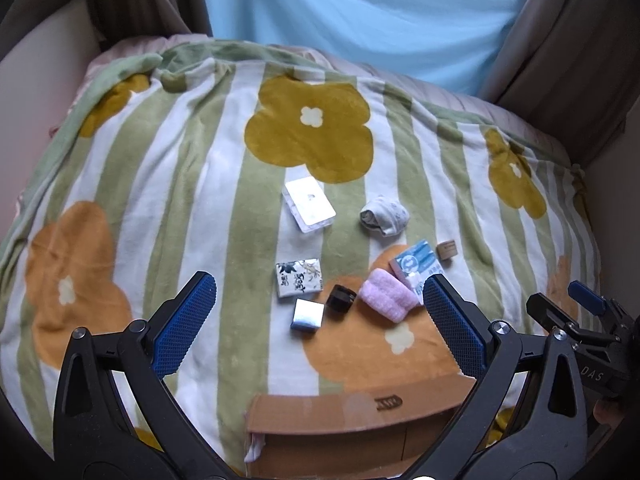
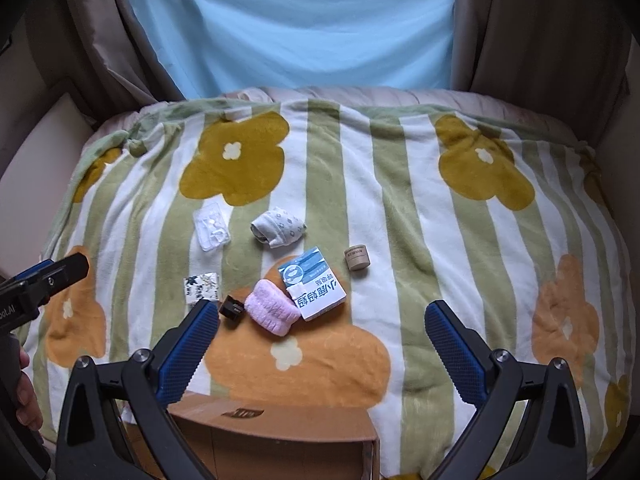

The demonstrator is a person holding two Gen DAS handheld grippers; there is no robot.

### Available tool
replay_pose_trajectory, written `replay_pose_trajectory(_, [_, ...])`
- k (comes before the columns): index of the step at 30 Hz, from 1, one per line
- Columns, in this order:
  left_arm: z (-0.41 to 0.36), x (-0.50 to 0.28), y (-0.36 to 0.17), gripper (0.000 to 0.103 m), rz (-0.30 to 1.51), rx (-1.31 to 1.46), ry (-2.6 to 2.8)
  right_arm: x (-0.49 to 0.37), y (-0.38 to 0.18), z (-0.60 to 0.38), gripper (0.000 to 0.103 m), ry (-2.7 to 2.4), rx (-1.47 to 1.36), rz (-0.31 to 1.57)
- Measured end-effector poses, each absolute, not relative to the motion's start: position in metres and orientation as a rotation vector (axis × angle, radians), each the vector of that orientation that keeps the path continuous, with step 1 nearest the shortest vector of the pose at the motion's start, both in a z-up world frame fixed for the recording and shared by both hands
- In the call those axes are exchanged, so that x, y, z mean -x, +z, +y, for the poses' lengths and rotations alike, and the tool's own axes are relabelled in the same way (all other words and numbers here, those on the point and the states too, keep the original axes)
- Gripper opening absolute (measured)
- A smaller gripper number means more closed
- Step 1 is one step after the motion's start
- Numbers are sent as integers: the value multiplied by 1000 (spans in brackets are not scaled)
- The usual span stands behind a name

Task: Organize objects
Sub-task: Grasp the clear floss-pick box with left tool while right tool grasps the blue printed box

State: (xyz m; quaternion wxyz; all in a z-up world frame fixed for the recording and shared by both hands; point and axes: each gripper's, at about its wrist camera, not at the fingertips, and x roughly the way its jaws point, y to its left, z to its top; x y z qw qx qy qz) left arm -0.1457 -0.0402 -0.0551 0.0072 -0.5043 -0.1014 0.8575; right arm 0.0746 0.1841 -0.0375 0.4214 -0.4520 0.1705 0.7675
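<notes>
Small objects lie on a flowered blanket (image 1: 180, 184): a clear plastic case (image 1: 310, 205), a rolled grey sock (image 1: 384, 216), a blue-white carton (image 2: 312, 288), a pink rolled cloth (image 2: 272, 312), a small black box (image 1: 341, 298), a patterned tissue pack (image 1: 299, 277), a shiny silver square (image 1: 307, 315) and a small brown cylinder (image 2: 357, 262). My left gripper (image 1: 320, 320) is open and empty above the silver square. My right gripper (image 2: 320, 344) is open and empty, nearer than the pink cloth. An open cardboard box (image 1: 352, 432) sits at the near edge.
Beige curtains (image 2: 520, 28) and a light blue sheet (image 2: 304, 28) hang behind the bed. A pale panel (image 1: 44, 80) borders the left side. The right gripper also shows at the right edge of the left wrist view (image 1: 588, 320).
</notes>
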Motion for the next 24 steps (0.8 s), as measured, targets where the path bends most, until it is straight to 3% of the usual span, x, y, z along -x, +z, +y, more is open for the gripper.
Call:
replay_pose_trajectory(9, [-44, 227, -135, 102, -376, 1690, 2620, -52, -108, 238, 102, 1838, 1209, 526])
replay_pose_trajectory(24, [-38, 313, -243, 89, -424, 1880, 2523, -17, -199, 284, 102, 1739, 1333, 596])
